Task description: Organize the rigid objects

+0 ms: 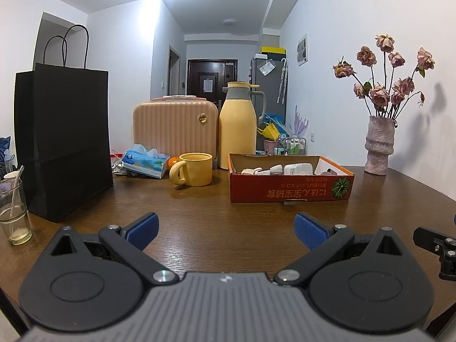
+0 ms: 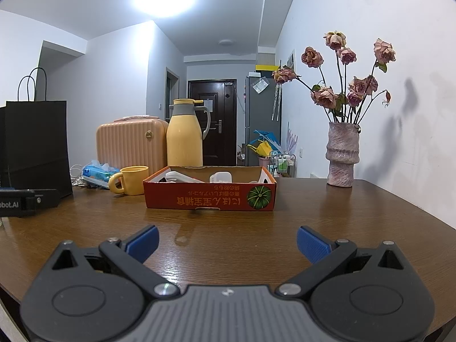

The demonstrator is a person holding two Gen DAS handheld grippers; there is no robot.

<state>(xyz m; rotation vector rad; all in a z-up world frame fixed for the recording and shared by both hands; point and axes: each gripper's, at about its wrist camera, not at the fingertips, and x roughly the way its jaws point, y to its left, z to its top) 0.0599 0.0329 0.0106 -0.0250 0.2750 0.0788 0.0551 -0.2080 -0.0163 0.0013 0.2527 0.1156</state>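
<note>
Trouble could come from the crowd at the back of the wooden table (image 1: 216,228); the orange box (image 1: 287,191) sits in the middle with small white things (image 1: 273,169) inside it, and those look like the hard things to sort; I cannot tell what each one is, they sit low behind the box wall. Both tongs are empty and wide apart; the left gripper (image 1: 226,228) hovers low over bare wood in front of the box, and the right gripper (image 2: 228,240) does the same just beside it.

If a gripper swings wide to the left, it may bump the yellow mug (image 1: 193,172) near the box or tip the tall black paper bag (image 1: 64,142); the glass with a spoon (image 1: 14,213) stands near the table edge on the far left and could fall off. The yellow flask (image 1: 238,128) stands close behind the box; a deep reach over the box may knock it. On the right the vase of dry roses (image 2: 342,154) is tall and thin, so a push could topple it, though it stands well apart from the box.

The two grippers are close side by side, so they may hit each other. Open room is best in front of the box and to its right, where the wood is bare up to the table edge.
</note>
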